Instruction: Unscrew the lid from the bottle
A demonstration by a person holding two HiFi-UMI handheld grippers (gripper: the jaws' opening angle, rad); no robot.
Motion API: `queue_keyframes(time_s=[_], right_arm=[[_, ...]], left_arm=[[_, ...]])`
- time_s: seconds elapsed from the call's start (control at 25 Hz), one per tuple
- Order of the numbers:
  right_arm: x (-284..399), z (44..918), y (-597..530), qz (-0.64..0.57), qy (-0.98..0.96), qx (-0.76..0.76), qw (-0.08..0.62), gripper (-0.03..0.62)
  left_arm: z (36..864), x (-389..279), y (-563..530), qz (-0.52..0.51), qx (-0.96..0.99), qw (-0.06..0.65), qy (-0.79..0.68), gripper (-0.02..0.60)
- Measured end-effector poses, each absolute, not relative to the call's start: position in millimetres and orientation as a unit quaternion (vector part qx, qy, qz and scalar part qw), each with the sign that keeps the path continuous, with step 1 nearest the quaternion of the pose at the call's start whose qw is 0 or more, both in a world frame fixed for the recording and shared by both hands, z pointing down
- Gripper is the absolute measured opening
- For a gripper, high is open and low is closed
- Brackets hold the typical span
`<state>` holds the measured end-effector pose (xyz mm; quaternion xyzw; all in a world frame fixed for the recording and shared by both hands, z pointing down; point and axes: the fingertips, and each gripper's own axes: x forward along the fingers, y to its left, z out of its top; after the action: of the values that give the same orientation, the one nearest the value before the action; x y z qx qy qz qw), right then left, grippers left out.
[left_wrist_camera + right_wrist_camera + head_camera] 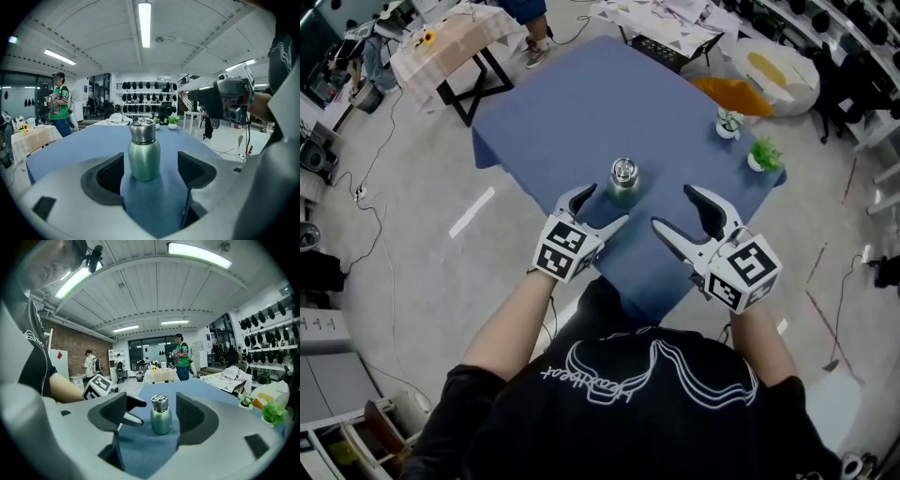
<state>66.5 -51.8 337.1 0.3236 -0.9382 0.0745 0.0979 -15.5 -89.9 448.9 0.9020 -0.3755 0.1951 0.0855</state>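
On the blue table in front of me, near its front edge, stands one small green bottle, upright, with one steel lid screwed on top. My left gripper has its jaws wide apart; the bottle stands just ahead in the gap between them, and neither pad touches it. My right gripper is wide too, holds nothing and sits a little off to the bottle's right.

I judge the bottle to be hard metal, smooth and likely slippery, and light enough to spin or tip if only the lid gets turned. So I would clamp the green body low with one gripper and take the lid's side wall with the other.

Two potted plants stand at the far right corner
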Motion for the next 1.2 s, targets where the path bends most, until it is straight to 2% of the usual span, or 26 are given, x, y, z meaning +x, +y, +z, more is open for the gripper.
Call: queue_keyframes(time_s=[0.28,1.2], right_arm=[[64,355,-67,0.092,-0.929,0.340,0.116,0.324],[11,410,-124,0.079,-0.933,0.311,0.162,0.307]], left_arm=[[474,-8,-116,0.201,0.914,0.092,-0.340,0.364],[485,15,-133,0.174,0.949,0.066,-0.253,0.354]])
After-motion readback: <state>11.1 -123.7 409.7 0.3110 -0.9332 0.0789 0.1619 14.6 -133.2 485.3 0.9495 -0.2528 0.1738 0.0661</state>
